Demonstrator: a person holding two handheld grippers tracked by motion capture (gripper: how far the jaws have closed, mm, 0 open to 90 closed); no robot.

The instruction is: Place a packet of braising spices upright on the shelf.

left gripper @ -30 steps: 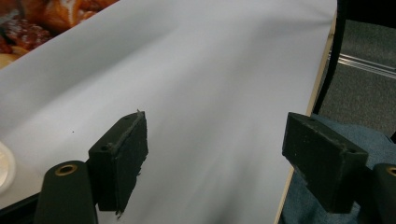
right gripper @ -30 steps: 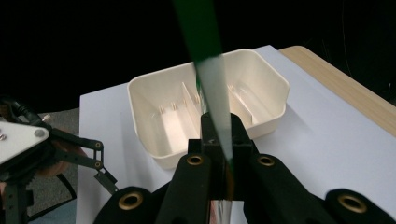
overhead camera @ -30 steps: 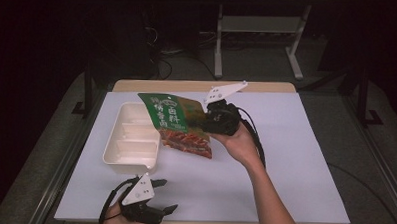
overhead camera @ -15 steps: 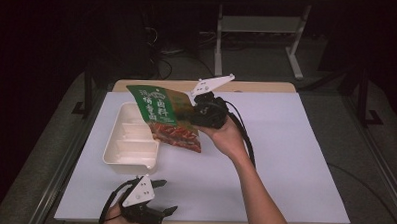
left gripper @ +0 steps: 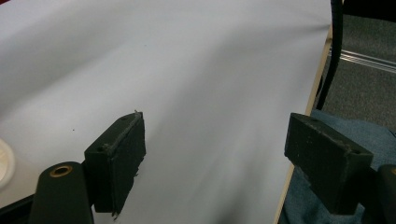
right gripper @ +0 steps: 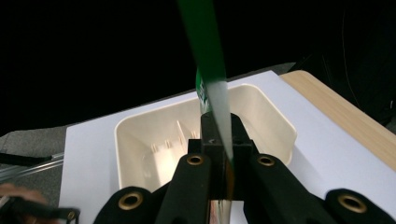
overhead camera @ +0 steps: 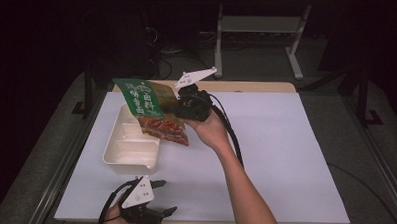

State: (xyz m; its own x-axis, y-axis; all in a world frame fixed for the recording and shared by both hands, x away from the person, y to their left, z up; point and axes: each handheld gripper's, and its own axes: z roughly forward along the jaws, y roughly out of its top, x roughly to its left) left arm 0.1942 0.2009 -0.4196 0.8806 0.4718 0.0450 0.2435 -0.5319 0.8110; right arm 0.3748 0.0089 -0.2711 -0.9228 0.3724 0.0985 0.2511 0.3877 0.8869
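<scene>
Count: one tray, one pouch, two grippers

One cream plastic tray with divided compartments (overhead camera: 130, 142) sits on the left part of the white-covered tabletop (overhead camera: 285, 160), its near lip toward the front edge; its compartments hold nothing that I can see

Left gripper (overhead camera: 156, 198) rests at the front edge of the tabletop, just in front of the tray; in the left gripper view the jaws stand wide apart with nothing between them, bare white surface ahead

One green and clear food pouch with reddish contents (overhead camera: 154, 110) hangs tilted in the air above the tray's far right corner, touching nothing but the gripper

Right gripper (overhead camera: 179, 104) has its jaws clamped tight on the pouch's right edge; the right gripper view shows the pouch (right gripper: 210, 70) edge-on between them, tray (right gripper: 140, 140) below

Right half of the tabletop is open room out to its wooden far edge
</scene>
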